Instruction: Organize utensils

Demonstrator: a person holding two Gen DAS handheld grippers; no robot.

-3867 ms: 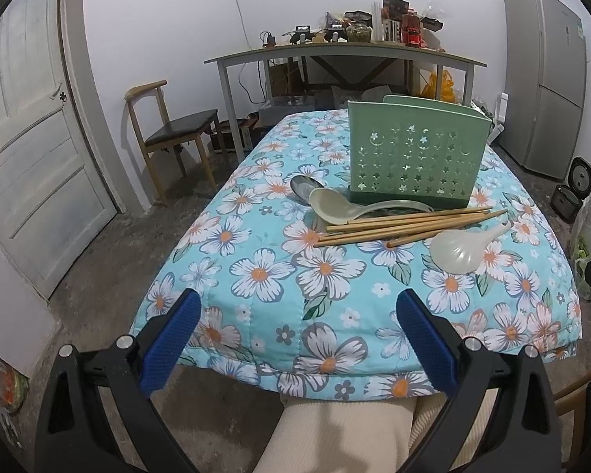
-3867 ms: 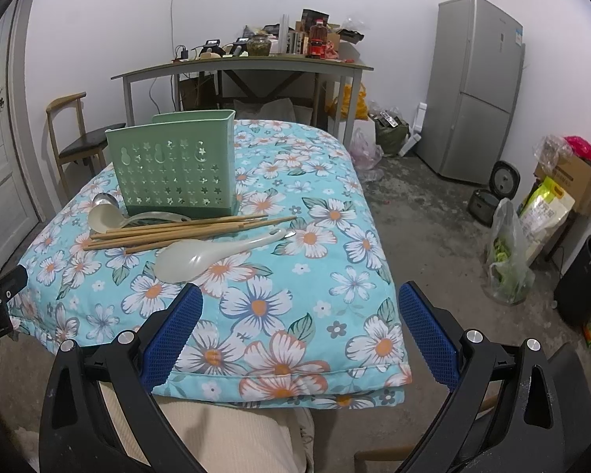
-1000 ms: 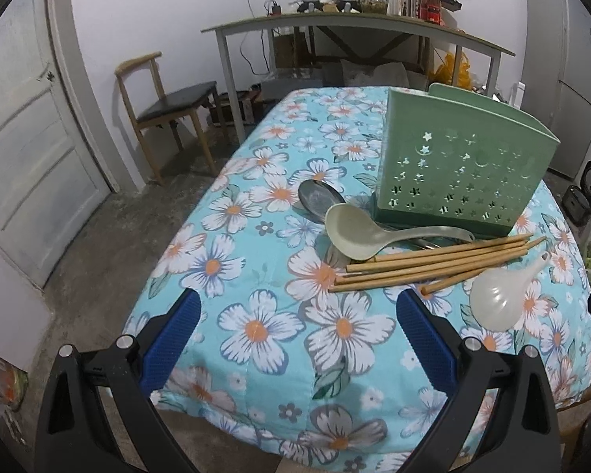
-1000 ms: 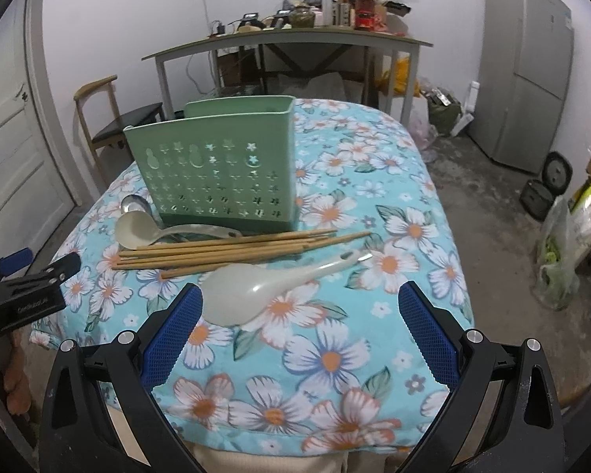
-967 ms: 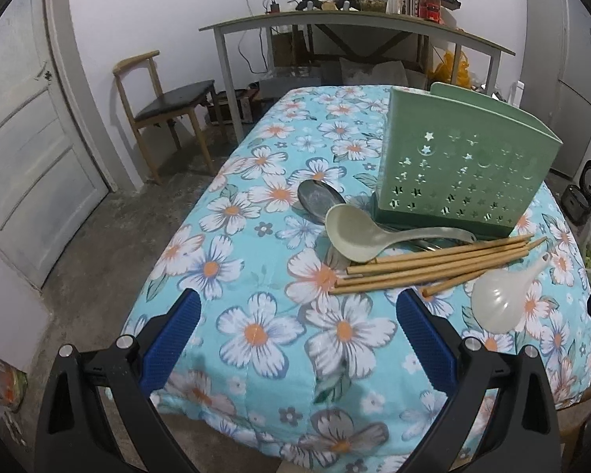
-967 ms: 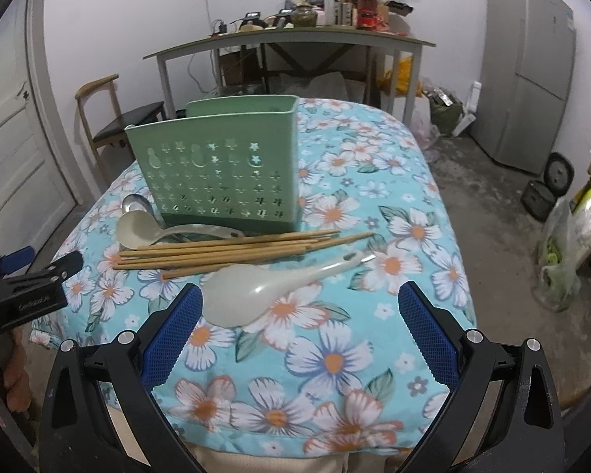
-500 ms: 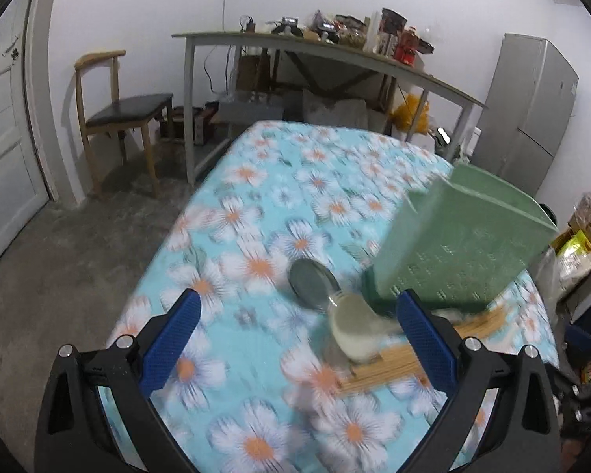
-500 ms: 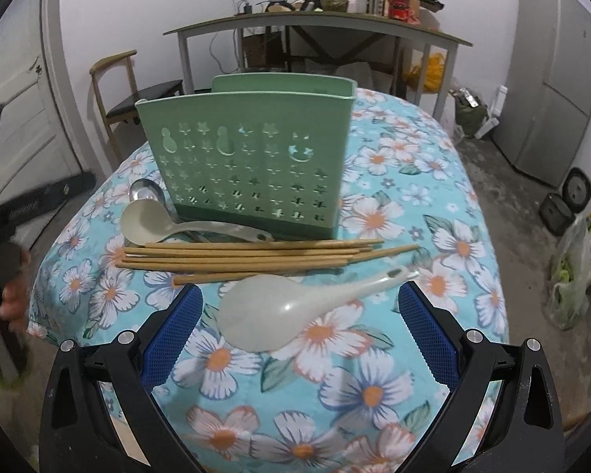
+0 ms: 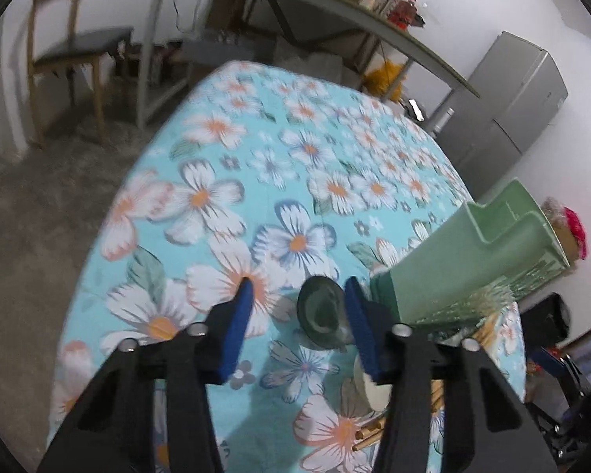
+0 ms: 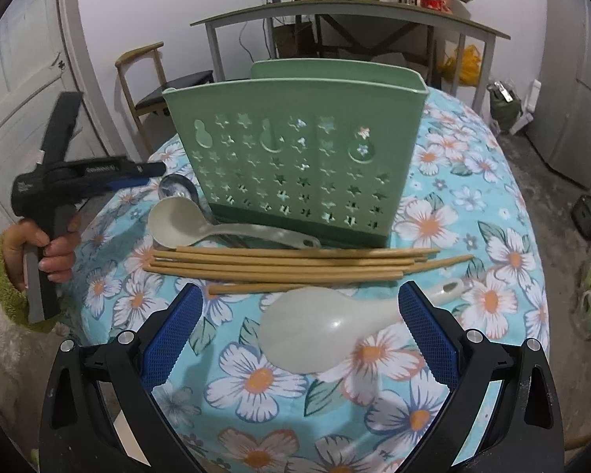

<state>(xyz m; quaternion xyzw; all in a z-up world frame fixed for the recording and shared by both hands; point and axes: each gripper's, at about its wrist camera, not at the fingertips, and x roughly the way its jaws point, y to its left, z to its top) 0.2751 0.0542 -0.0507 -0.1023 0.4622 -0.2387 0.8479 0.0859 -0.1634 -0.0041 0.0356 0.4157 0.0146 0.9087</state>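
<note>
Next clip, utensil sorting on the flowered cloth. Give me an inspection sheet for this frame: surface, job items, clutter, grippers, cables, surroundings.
Surface: floral tablecloth, bare apart from the job items.
Job's things: green utensil holder upright, looks empty; metal spoon at its left end; beige ladle, bamboo chopsticks and pale rice paddle lying in front of it.
Clutter: nothing seen on the cloth.
Grippers: left gripper closing, spoon bowl between the jaws, not yet pinched; right gripper open above the rice paddle.
Cables: wires hang behind the long table.
Surroundings: that table is crowded; wooden chair, grey fridge, white door, bags on the floor.
</note>
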